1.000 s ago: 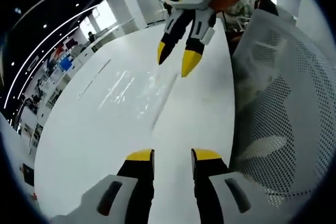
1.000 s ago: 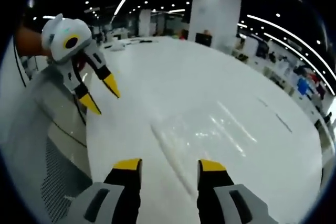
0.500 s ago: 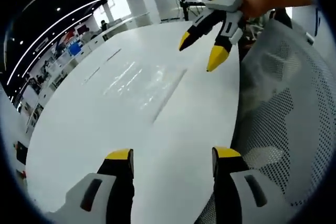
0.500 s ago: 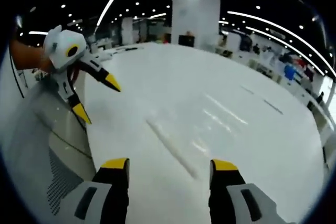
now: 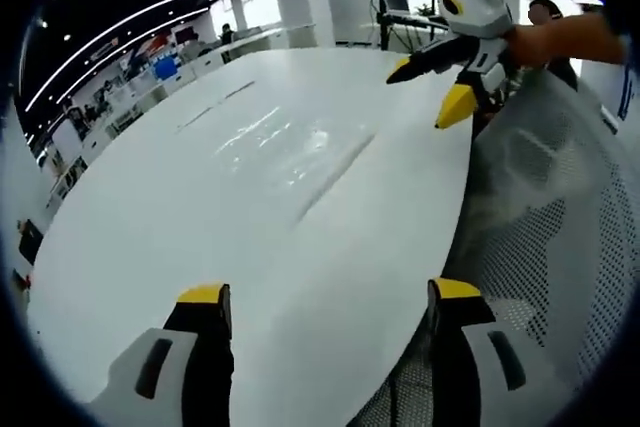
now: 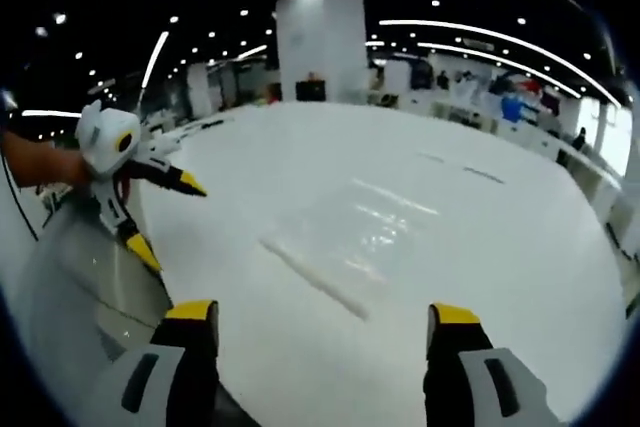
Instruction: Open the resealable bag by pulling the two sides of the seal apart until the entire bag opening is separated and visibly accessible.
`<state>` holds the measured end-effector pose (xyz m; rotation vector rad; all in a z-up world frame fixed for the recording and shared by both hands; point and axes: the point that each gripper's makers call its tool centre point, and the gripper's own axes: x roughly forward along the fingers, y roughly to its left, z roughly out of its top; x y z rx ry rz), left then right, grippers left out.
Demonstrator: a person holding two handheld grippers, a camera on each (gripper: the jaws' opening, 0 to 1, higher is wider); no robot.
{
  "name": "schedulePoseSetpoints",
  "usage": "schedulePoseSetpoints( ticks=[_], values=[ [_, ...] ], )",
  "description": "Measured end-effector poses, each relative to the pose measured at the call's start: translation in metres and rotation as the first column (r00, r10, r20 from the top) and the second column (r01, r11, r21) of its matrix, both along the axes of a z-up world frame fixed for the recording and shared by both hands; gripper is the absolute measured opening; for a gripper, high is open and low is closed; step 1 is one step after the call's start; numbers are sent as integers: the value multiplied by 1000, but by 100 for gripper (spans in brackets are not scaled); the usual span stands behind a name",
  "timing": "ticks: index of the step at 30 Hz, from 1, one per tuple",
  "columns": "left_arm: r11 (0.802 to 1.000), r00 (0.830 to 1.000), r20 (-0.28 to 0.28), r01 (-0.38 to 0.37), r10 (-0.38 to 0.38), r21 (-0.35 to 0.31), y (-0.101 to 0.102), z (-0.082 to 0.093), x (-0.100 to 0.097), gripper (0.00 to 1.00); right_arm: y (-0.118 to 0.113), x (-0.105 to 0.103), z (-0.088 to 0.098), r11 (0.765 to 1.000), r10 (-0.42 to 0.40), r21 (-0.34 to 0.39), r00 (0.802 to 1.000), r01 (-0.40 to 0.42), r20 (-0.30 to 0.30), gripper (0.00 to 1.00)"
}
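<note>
Lying flat on the glossy white table (image 5: 150,247), the clear resealable plastic bag (image 5: 285,147) sits untouched; left gripper (image 5: 325,297) and right gripper (image 6: 320,317) both gape apart.

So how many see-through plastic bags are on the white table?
1. The clear resealable plastic bag lies flat in the middle of the glossy white table, between both grippers. Its transparency could hide another.

A broad white tabletop (image 5: 200,217) with a glossy surface reflects the ceiling lights. A white perforated mesh chair back (image 5: 560,237) stands just beside its edge. Beyond it, a square white pillar (image 6: 318,47) rises under rows of ceiling lights.
</note>
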<state>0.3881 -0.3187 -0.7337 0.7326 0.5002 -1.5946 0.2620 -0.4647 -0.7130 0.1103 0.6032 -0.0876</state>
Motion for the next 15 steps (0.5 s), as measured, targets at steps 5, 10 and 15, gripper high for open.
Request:
schedulePoseSetpoints(
  ticks=[5,10,15],
  values=[
    [996,996,-50,-78,76,-51,-5,14,3,95,2,1,2,999,-33,-3,999,33,-5,100],
    [992,990,-77,-119,116,-31,-1,11,3,99,-1,2,2,997,-80,3,997,80,12,100],
    [995,992,-75,-101,100,-4,8,-1,-1,99,2,-4,-3,996,-94,11,996,94,0,100]
  ],
)
